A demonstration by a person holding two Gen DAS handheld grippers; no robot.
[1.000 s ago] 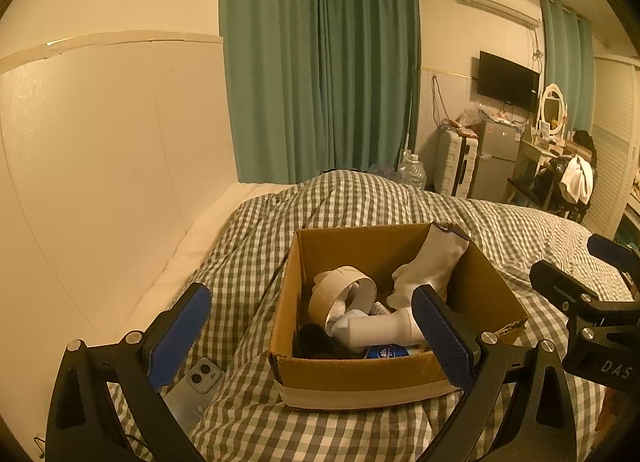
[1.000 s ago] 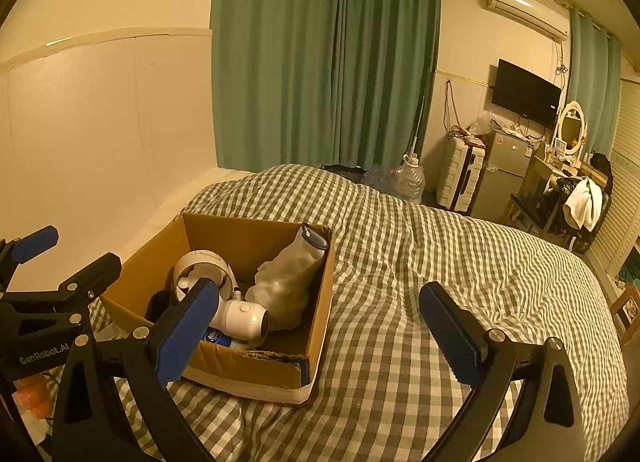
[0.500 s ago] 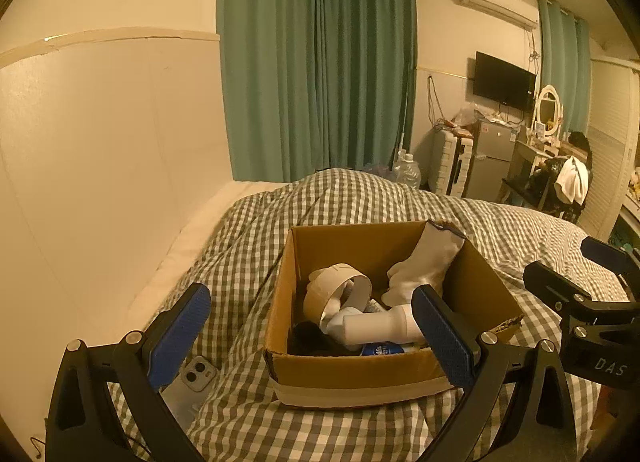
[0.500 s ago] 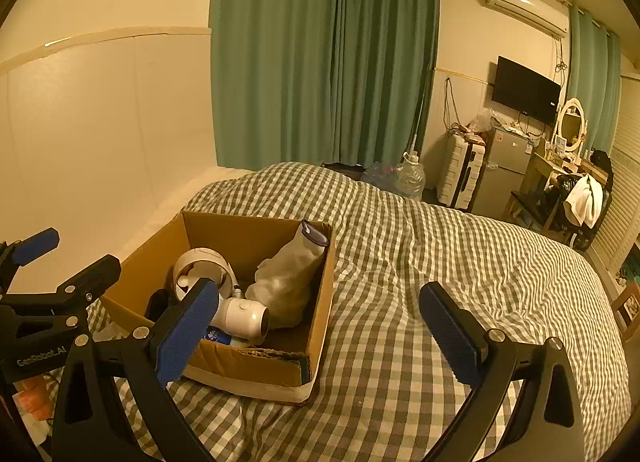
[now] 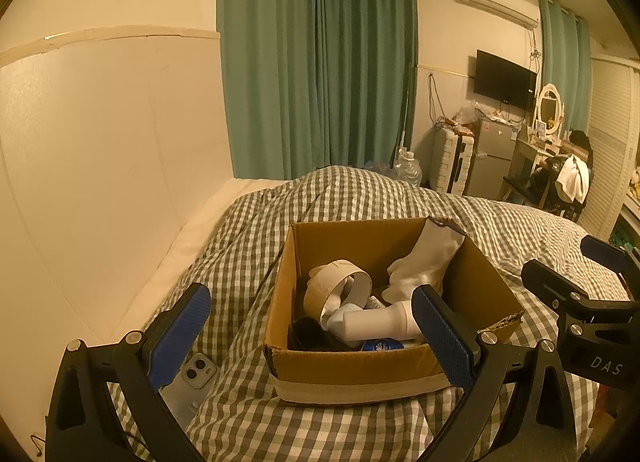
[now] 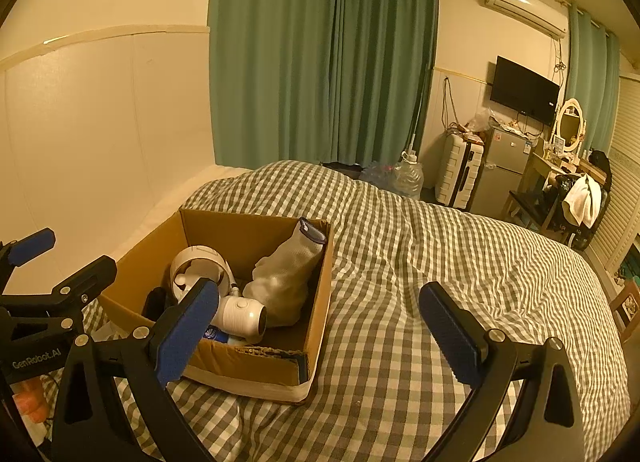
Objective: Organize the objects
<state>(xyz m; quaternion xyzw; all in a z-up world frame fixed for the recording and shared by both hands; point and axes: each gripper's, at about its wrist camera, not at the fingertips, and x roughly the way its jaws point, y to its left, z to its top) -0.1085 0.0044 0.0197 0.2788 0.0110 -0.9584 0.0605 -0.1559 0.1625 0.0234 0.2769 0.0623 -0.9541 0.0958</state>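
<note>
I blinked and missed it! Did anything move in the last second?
Hardly. The left gripper drifted a little, so the cardboard box sits slightly lower and nearer in its view. Nothing was grabbed or let go. The right gripper stayed open and empty, and the sock and phone stayed put.

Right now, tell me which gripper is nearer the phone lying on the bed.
Left. The left gripper hangs beside the phone, its left finger overlapping it in view. The right gripper is beyond the cardboard box.
</note>
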